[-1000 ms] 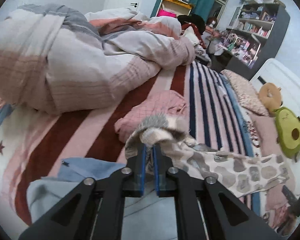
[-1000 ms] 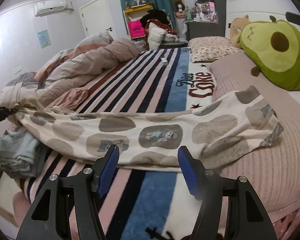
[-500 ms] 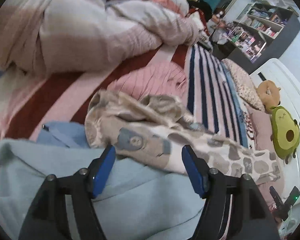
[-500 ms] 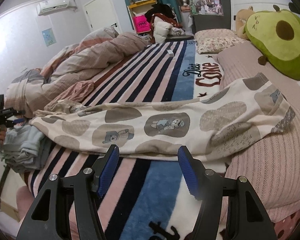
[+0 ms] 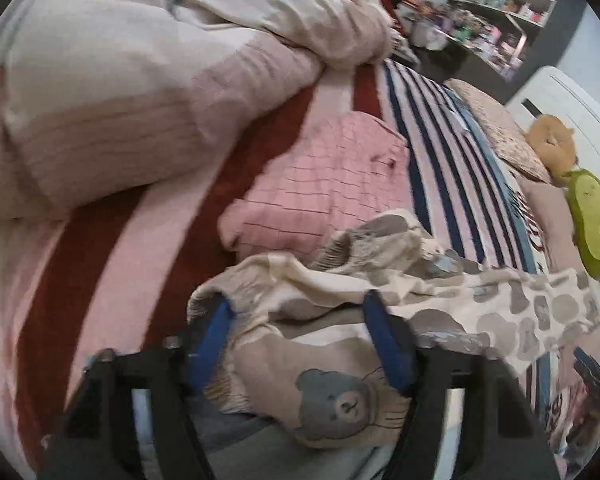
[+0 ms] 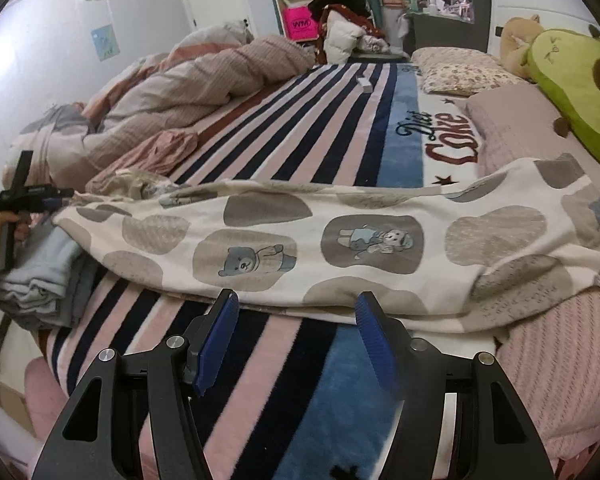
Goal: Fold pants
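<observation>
The cream pants with grey patches and bear prints [image 6: 340,240] lie stretched across the striped bed, waistband at the left, leg ends at the right on a pink pillow. In the left wrist view the bunched waistband end [image 5: 340,340] lies between the open jaws of my left gripper [image 5: 300,336], not clamped. My left gripper also shows at the far left of the right wrist view [image 6: 62,200]. My right gripper [image 6: 296,340] is open and empty, just in front of the pants' near edge.
A rumpled duvet [image 5: 140,80] fills the far left of the bed. A pink checked cloth [image 5: 320,188] lies beyond the waistband. Folded blue-grey clothes [image 6: 40,280] sit under the waistband end. An avocado plush [image 6: 572,88] and pillows [image 6: 460,68] lie at the headboard.
My left gripper opened and let go of the waistband, which dropped onto the bed and the folded clothes. My right gripper moved slightly closer to the pants' near edge.
</observation>
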Demonstrator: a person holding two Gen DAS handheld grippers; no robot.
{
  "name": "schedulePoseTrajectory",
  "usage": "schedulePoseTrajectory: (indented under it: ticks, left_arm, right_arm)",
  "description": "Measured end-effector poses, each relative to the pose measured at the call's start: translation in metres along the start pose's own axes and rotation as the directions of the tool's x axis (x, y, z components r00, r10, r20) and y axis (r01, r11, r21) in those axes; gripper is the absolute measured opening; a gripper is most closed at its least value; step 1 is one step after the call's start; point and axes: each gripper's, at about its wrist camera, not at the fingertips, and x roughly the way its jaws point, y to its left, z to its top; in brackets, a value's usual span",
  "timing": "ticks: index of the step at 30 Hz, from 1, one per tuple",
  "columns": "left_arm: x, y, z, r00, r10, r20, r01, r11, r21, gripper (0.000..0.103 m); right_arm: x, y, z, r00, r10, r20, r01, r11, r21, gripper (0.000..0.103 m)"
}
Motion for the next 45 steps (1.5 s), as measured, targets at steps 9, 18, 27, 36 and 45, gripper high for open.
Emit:
schedulePoseTrajectory:
  ticks: [9,18,27,36,45]
  left_arm:
    - [-0.033,-0.032,-0.002,0.995,0.041,0.093,-0.051,0.993,0.102,0.002]
    - [-0.082,-0.082,0.035,0.969,-0.001,0.248,-0.042,0.985,0.17,0.002]
    - [-0.005,-0.031,0.057,0.975,0.185,0.124,-0.183,0.983,-0.025,0.01]
    - [-0.054,-0.018,0.008,0.993,-0.005,0.12,0.019,0.994,-0.11,0.073]
    - [-0.023,-0.023,-0.048,0.988,-0.145,-0.056,0.127,0.96,-0.249,0.073]
  right_arm:
    - [0.009,0.009,0.001,1.0,0.021,-0.01,-0.021,1.0,0.003,0.057]
    - [-0.008,0.013,0.003,0.998,0.047,0.033,-0.048,0.999,0.009,0.057]
    - [-0.009,0.012,0.0,0.998,0.055,0.031,-0.055,0.998,0.009,0.057]
    - [-0.009,0.018,-0.004,0.998,0.059,0.025,-0.059,0.998,-0.002,0.057]
    - [-0.006,0.02,-0.007,0.99,0.134,0.048,-0.135,0.991,0.025,0.057]
